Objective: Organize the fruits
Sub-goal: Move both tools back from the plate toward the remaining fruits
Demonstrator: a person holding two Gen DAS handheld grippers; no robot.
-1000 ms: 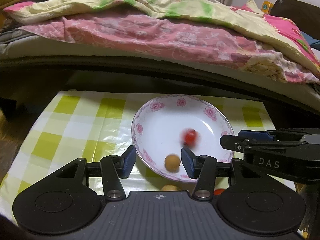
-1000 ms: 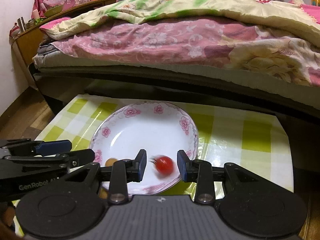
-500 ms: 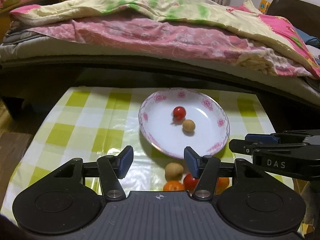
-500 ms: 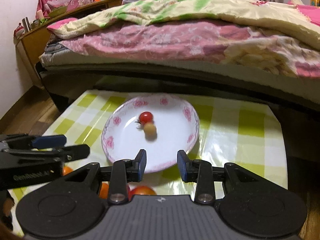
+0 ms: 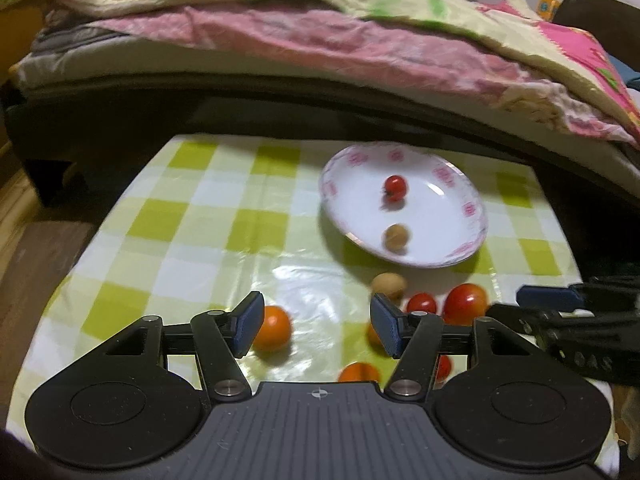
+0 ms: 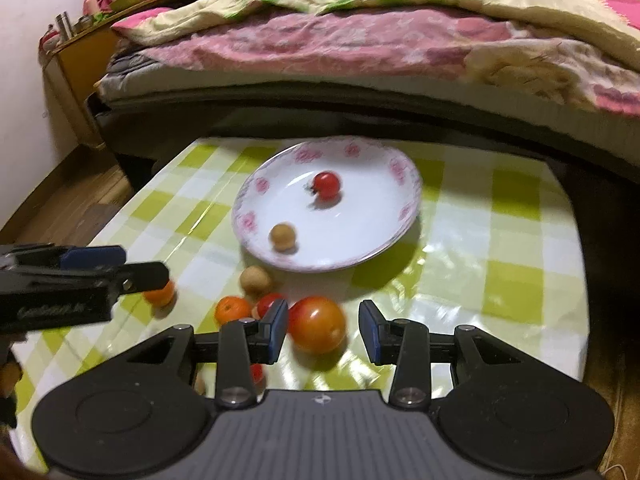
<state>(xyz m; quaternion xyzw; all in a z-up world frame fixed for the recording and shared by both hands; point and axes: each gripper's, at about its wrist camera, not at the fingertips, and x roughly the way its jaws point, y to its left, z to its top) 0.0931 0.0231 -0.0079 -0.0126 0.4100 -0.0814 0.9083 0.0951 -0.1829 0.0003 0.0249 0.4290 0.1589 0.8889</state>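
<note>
At 6 o'clock of the plate (image 6: 404, 216), big tomato (image 6: 317, 324) sits between right gripper (image 6: 323, 332) jaws, opening, gripping nothing. Left gripper (image 5: 316, 330) half-open, empty. Center right gripper, then squeeze gently.

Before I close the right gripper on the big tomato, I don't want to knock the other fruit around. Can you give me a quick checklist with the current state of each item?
1. Right gripper empty, jaws opening: ok.
2. Big tomato lined up between its fingers: ok, though it sits nearer the left-side finger.
3. Clear of neighbours: not ok; a small red tomato and an orange fruit crowd that same finger.
4. Plate has room: ok; it holds only a cherry tomato and one tan fruit.
5. Left gripper out of the way: ok; open and empty, off to the side.
6. Pad height over the cloth: cannot tell.
</note>
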